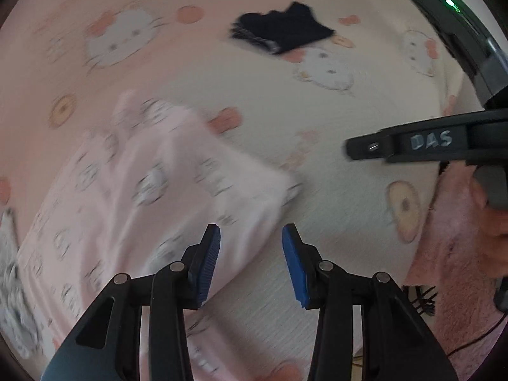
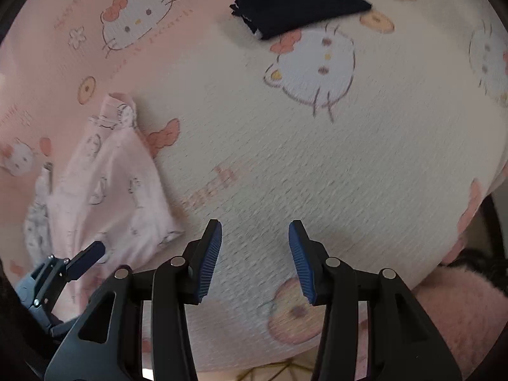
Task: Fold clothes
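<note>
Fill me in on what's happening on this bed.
A person is folding clothes with a handheld gripper in each hand. Both the left gripper and the right gripper are open and hold nothing, hovering above the cat-print sheet. A pale pink printed garment lies folded beside them, and a dark garment sits folded farther up the bed. A grey-patterned cloth lies at the edge beside the pink one.

I read "DAS" in pale hand-drawn letters on the black plastic body of the right gripper (image 1: 430, 141). The pink cartoon-cat printed bedsheet (image 2: 285, 165) carries faint pink script, partly "ch", too blurred to read whole.
</note>
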`<state>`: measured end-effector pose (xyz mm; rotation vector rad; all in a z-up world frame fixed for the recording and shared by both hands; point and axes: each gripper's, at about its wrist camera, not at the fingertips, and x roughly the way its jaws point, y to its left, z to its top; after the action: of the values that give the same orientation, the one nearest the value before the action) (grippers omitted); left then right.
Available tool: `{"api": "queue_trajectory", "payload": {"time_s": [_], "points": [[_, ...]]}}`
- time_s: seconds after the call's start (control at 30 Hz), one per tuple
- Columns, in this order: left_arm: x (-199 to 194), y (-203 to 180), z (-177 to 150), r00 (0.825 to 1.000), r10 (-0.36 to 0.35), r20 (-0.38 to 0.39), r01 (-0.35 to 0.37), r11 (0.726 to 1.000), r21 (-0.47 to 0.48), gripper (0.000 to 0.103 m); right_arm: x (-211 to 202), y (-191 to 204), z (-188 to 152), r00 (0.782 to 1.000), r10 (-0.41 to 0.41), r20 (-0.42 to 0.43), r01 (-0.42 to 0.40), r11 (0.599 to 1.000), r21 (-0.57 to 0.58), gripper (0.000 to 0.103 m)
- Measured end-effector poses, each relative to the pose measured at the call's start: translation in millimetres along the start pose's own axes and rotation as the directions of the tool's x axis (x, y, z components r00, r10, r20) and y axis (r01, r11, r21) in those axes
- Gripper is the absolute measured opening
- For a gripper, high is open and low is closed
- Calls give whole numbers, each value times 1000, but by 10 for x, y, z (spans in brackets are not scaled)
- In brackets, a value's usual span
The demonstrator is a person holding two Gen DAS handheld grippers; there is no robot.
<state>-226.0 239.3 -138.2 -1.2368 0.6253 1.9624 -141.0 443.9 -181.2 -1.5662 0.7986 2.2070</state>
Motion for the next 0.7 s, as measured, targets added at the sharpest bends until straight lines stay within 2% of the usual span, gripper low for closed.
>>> {"api": "queue_trajectory", "payload": {"time_s": [0.17, 0.23, 0.3, 0.33, 0.37, 0.4, 0.53, 0.6, 0.7], "points": [[304, -163, 176, 999, 31, -37, -29, 999, 38, 43, -12, 71, 28, 1000, -15, -5, 15, 1000, 1, 45], [376, -84, 163, 999, 25, -34, -26, 999, -31, 45, 7, 149, 47, 1000, -9, -3, 9, 1000, -4, 45], [395, -6, 145, 999, 29, -23, -31, 995, -92, 32, 38, 228, 54, 1000, 4, -7, -4, 1000, -10, 45], [376, 31, 134, 999, 37, -14, -38, 992, -116, 11, 43, 272, 44, 1000, 8, -11, -8, 1000, -19, 45], [354, 68, 123, 999, 43, -10, -44, 991, -130, 8, 51, 315, 33, 1000, 11, -14, -11, 1000, -28, 45], [313, 123, 110, 1000, 24, -2, -24, 989, -149, 8, 59, 372, 17, 1000, 14, -20, -15, 999, -41, 45], [-104, 479, 19, 994, 28, 107, -1, 971, -237, 7, 9, 509, -35, 1000, 11, -10, -12, 996, -83, 45], [-398, 766, -63, 985, 48, 165, 5, 953, -303, 7, -47, 558, -55, 1000, 11, 0, -11, 995, -101, 45], [-783, 1333, -226, 973, 98, 209, -4, 912, -410, 7, -176, 614, -77, 1000, 19, 17, -17, 992, -127, 45]]}}
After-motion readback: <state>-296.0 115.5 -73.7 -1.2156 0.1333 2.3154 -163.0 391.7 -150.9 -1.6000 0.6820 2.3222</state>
